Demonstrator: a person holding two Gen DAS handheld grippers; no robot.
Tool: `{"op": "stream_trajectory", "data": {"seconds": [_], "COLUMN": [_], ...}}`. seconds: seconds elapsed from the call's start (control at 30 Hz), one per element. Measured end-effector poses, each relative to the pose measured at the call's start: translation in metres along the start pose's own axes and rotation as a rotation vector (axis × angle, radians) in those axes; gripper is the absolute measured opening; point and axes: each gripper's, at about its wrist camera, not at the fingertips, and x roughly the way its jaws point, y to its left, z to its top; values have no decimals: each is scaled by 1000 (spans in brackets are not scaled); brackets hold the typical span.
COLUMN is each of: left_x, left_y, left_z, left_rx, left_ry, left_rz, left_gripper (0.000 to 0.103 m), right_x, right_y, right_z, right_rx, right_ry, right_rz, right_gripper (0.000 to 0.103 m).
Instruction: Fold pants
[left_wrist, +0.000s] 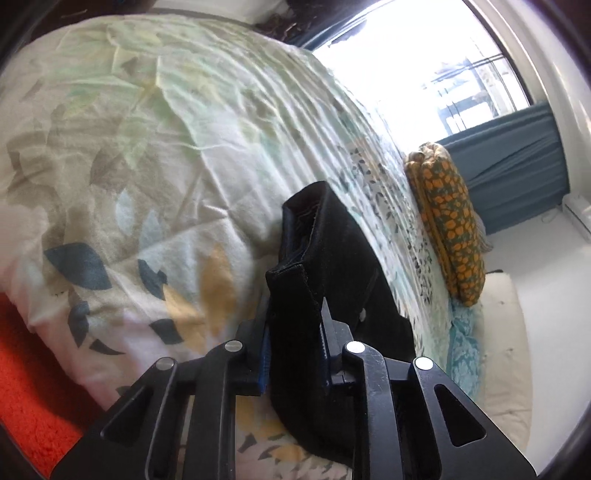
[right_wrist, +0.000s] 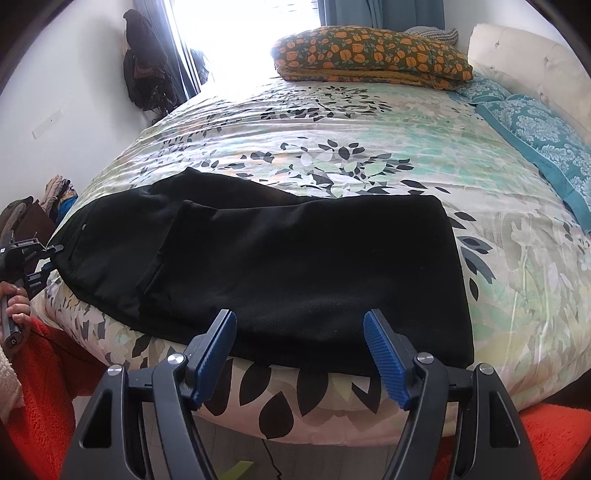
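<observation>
Black pants (right_wrist: 306, 269) lie on the leaf-print bed cover, one half laid over the other, near the bed's front edge. My left gripper (left_wrist: 295, 332) is shut on the pants' waistband end (left_wrist: 314, 258) and holds it just above the cover; it also shows at the far left of the right wrist view (right_wrist: 51, 256). My right gripper (right_wrist: 300, 347) is open and empty, its blue pads just in front of the pants' near edge, above the bed's edge.
The bed cover (right_wrist: 332, 147) fills both views. A folded orange-flowered blanket (right_wrist: 373, 55) and a teal pillow (right_wrist: 539, 136) lie at the head end by a white headboard (right_wrist: 524, 59). An orange-red rug (right_wrist: 44, 387) is on the floor. Dark clothes (right_wrist: 144, 66) hang by the window.
</observation>
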Motion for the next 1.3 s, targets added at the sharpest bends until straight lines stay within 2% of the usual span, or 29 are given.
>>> {"op": "stream_trajectory", "data": {"seconds": [0.2, 0.37, 0.53, 0.67, 0.73, 0.97, 1.17, 1.3], "left_x": [-29, -40, -37, -19, -5, 44, 83, 98], "left_y": [-67, -125, -192, -235, -253, -303, -324, -332], "left_z": [-19, -47, -88, -127, -147, -223, -272, -301], "left_rx": [185, 298, 410, 445, 473, 559, 629, 725], "left_ry": [-24, 2, 72, 169, 214, 357, 441, 465], "left_rz": [-103, -193, -294, -355, -360, -382, -333, -286], "left_gripper": [18, 18, 18, 18, 18, 18, 18, 18], "right_x": [-12, -24, -40, -56, -65, -85, -89, -90], "right_y": [-15, -44, -73, -92, -100, -135, -169, -186], "right_z": [9, 13, 15, 13, 12, -1, -17, -24], "right_rx": [68, 187, 277, 323, 337, 409, 513, 572], "right_ry": [-64, -118, -177, -229, -258, -313, -314, -321], "right_rz": [6, 20, 15, 11, 10, -7, -14, -8], "right_gripper": [72, 72, 72, 72, 77, 77, 77, 77]}}
